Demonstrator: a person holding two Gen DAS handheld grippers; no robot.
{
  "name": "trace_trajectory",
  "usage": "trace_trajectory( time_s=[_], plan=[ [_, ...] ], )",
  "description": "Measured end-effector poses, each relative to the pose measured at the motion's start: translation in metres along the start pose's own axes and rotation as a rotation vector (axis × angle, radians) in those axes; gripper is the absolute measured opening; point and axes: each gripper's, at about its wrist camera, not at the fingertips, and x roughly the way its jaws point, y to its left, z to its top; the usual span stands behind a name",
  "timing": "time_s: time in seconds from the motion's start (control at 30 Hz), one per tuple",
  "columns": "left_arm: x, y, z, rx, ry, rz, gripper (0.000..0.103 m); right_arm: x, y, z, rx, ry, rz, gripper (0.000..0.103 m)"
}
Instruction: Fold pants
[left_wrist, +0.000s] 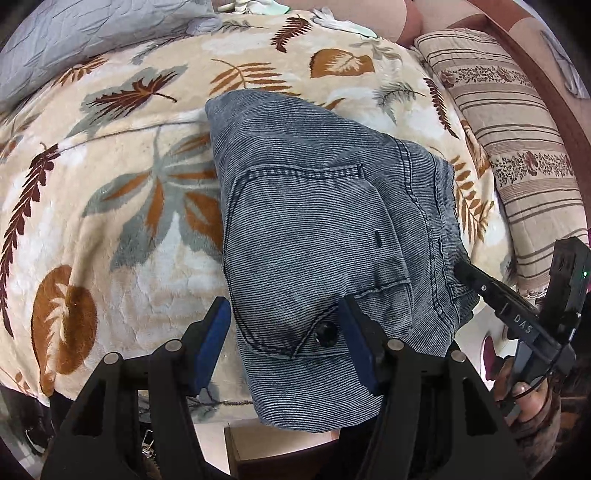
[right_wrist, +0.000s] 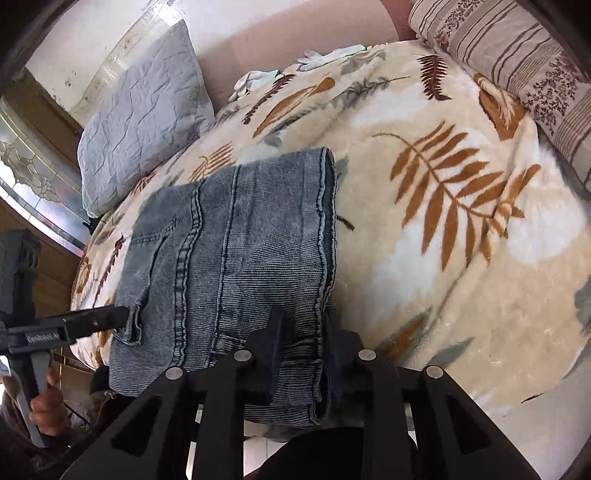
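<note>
Folded grey-blue denim pants (left_wrist: 317, 221) lie on a leaf-patterned blanket (left_wrist: 110, 206) on a bed, their near end hanging over the bed's front edge. My left gripper (left_wrist: 284, 332) is open, its blue pads astride the pants' near left corner by a black button (left_wrist: 325, 333). My right gripper (right_wrist: 306, 343) straddles the pants' (right_wrist: 236, 251) near right edge with denim between its pads; whether it clamps the cloth I cannot tell. It also shows in the left wrist view (left_wrist: 466, 272), touching the pants' right edge. The left gripper shows in the right wrist view (right_wrist: 120, 315) at a belt loop.
A grey quilted pillow (right_wrist: 140, 118) lies at the back left of the bed. A striped floral cushion (left_wrist: 517, 147) lies along the right side. White gloves (right_wrist: 325, 57) lie at the far edge. A wooden bed frame (left_wrist: 524, 55) curves behind the cushion.
</note>
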Motion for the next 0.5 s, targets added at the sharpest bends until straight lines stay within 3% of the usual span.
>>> trace_trajectory(
  time_s=[0.17,0.3,0.4,0.5],
  plan=[
    [-0.001,0.001,0.001,-0.010,0.006,-0.010,0.060,-0.003,-0.014,0.008,0.078,-0.001,0.026,0.032],
    [-0.007,0.005,0.009,-0.011,0.003,-0.032,0.060,-0.005,-0.021,0.015,0.123,-0.014,0.042,0.045],
    [-0.016,0.021,0.021,-0.067,-0.016,-0.071,0.062,-0.005,-0.027,0.022,0.152,-0.021,0.056,0.050],
    [-0.011,0.037,0.031,-0.136,0.022,-0.119,0.063,0.002,-0.030,0.030,0.161,-0.014,0.076,0.053]
  ],
)
